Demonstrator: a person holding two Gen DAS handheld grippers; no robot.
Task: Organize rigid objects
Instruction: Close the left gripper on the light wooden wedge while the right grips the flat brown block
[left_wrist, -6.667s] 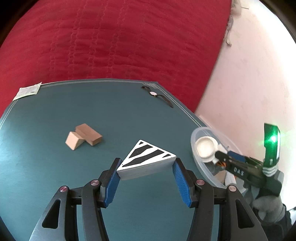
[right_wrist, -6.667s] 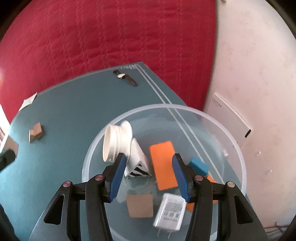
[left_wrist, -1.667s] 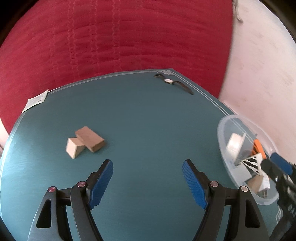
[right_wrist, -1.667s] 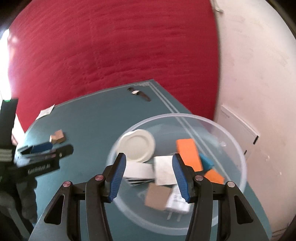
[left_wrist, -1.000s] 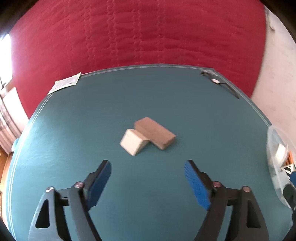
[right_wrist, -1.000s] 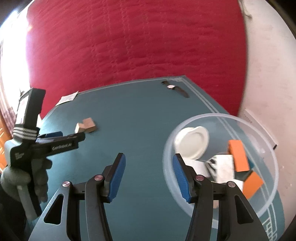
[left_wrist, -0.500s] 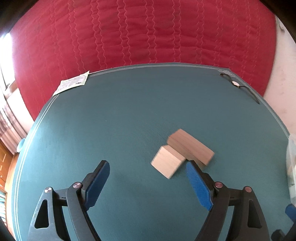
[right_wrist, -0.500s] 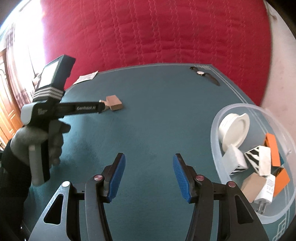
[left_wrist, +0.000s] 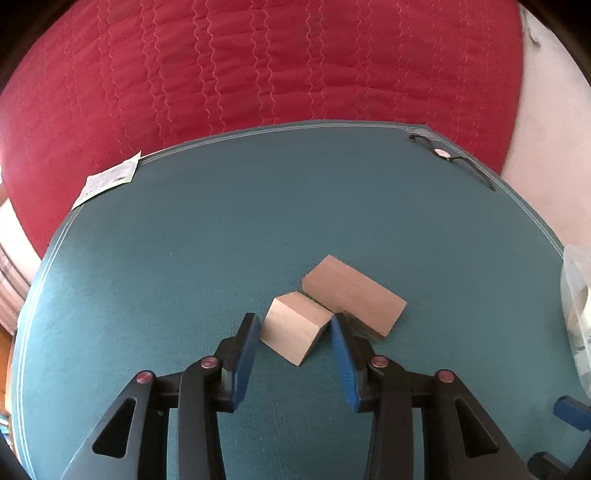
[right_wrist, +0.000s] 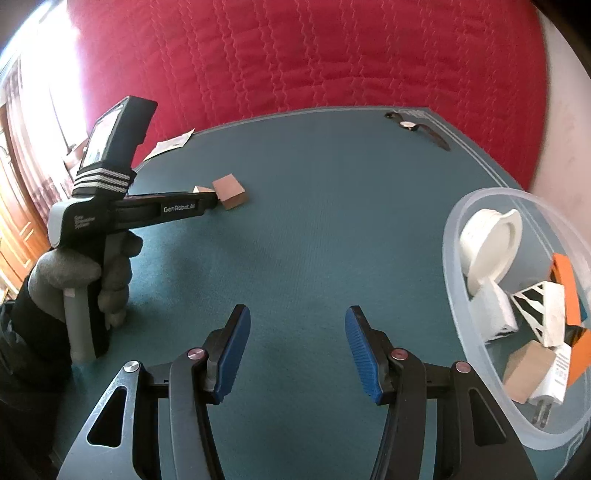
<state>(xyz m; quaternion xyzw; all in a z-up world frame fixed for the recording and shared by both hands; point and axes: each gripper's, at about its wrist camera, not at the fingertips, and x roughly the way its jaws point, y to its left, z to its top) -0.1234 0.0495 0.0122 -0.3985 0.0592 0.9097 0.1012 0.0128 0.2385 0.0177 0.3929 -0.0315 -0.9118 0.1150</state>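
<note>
2 blue pads (left_wrist: 243, 354) of left gripper (left_wrist: 293, 341) flank pale block (left_wrist: 295, 332).

Two wooden blocks, the pale block (left_wrist: 293, 334) touching the darker block (left_wrist: 352, 295) behind it, sit mid-table (left_wrist: 221, 229), well left of the bowl (right_wrist: 452, 236).

From my remote seat I read the teal table mat (left_wrist: 221, 236) as a matt, finely grained woven-looking surface, and the red quilted cloth (left_wrist: 258, 66) behind it as soft fabric with wavy stitching. The pale wedge-shaped block (left_wrist: 293, 330) and the darker brown rectangular block (left_wrist: 352, 295) look like smooth, unvarnished wood, while the left gripper (left_wrist: 293, 356) shows glossy black plastic arms, ribbed blue rubbery pads and small metal pins. The round translucent tub (right_wrist: 456, 236) looks like frosted plastic, and the white ring-shaped cap (right_wrist: 487, 240) inside it like smooth matt plastic.
</note>
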